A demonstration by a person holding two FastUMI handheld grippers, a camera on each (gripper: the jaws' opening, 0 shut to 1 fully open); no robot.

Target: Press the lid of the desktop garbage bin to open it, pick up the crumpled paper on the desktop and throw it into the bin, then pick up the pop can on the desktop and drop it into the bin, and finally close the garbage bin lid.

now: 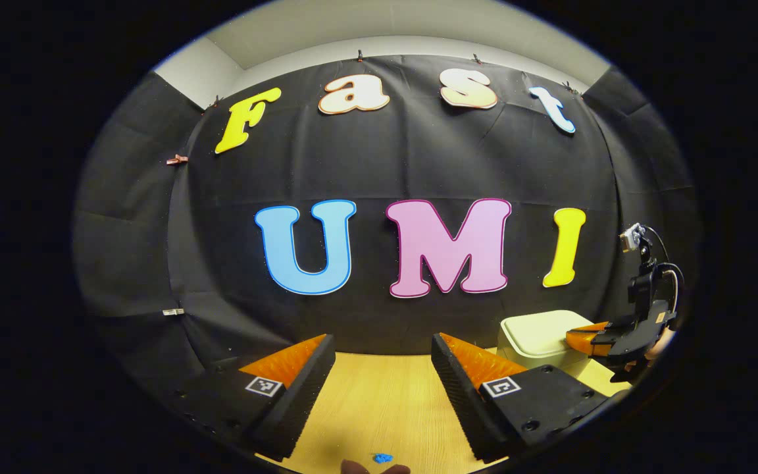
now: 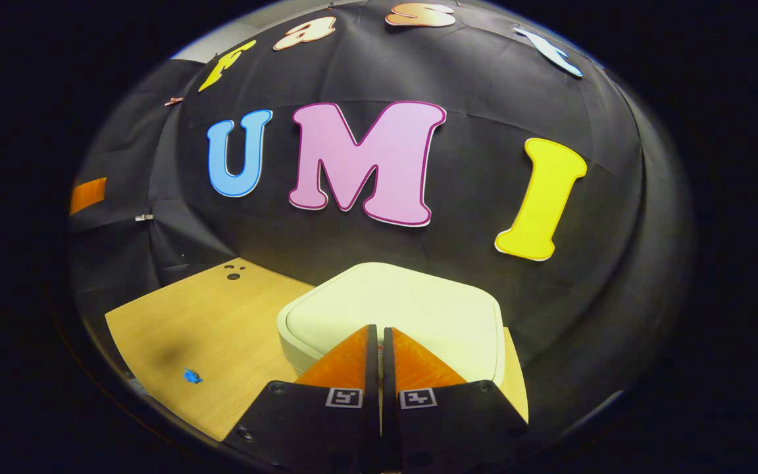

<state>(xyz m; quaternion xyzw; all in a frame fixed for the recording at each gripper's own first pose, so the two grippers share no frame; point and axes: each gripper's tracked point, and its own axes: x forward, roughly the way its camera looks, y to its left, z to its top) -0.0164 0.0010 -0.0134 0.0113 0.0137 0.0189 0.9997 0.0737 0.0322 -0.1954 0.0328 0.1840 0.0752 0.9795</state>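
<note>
Right gripper view: right gripper (image 2: 379, 336) hides bin lid (image 2: 418, 309) front.

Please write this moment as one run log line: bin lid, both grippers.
pale plastic garbage bin: lid down | right gripper: jaws shut, over lid | left gripper: jaws open, holding nothing, above wooden desktop

Light wood-grain desktop (image 2: 221, 329) runs right up to the black cloth wall, and the pale cream garbage bin (image 2: 405, 309) sits on it toward the back right with its lid down flat. There's a tiny blue scrap (image 2: 191, 376) lying on the bare wood well apart from the bin, plus a few small dark round spots (image 2: 233, 271) near the far left corner. The left gripper view has the same blue bit (image 1: 382, 457) at the near edge.
</note>
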